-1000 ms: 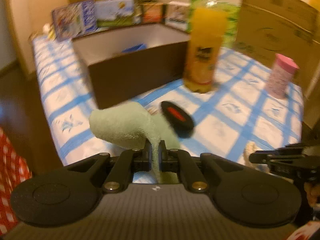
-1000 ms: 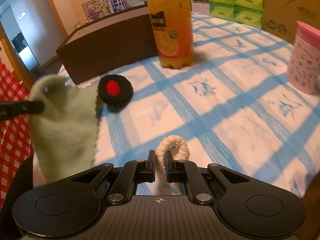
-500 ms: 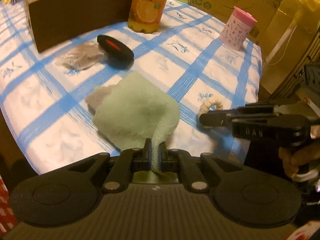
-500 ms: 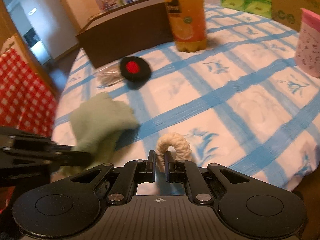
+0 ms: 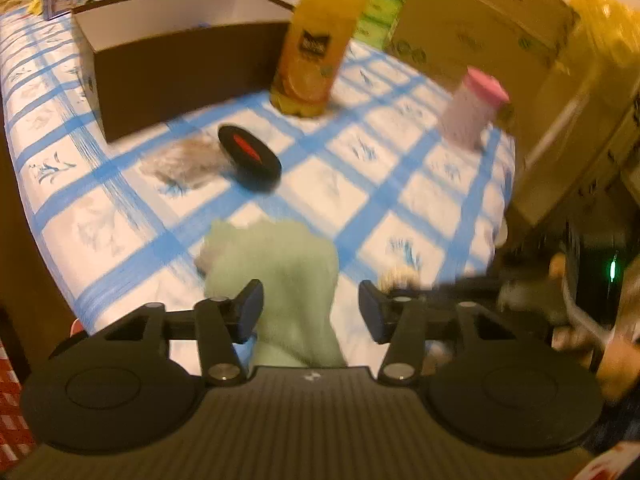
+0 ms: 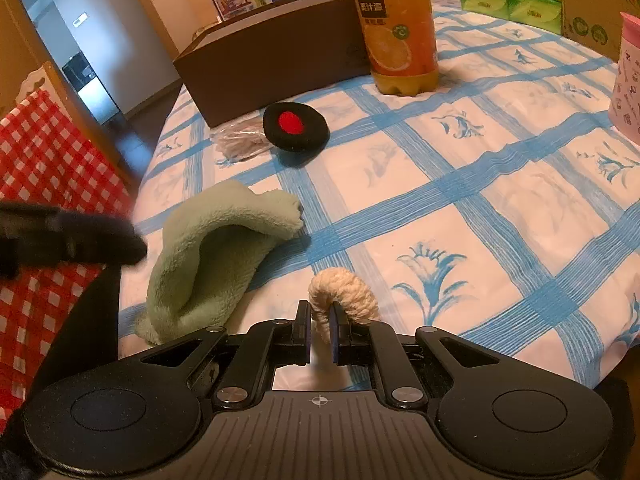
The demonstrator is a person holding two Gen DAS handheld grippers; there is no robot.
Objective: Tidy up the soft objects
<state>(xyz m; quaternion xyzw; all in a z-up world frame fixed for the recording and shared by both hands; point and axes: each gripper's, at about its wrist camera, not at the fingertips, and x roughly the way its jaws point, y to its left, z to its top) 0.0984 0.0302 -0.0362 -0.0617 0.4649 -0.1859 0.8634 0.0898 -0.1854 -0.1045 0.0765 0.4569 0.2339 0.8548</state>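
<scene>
Towel: green towel (image 6: 208,256) lay slumped on the cloth (image 6: 460,208), near the front edge.
L claw: left gripper (image 5: 311,304) had just opened; jaws apart, towel between them but not pinched.
R claw: right gripper (image 6: 320,332) was clamped on the rope ring (image 6: 346,294).
Others: black pad (image 6: 296,126) & grey bundle (image 6: 240,142) lay by the box (image 6: 276,56), w/ the bottle (image 6: 400,28) beside it.
Done: nothing seen in the box, I think.
Left: towel, ring, pad, bundle prob. still need sorting.
</scene>
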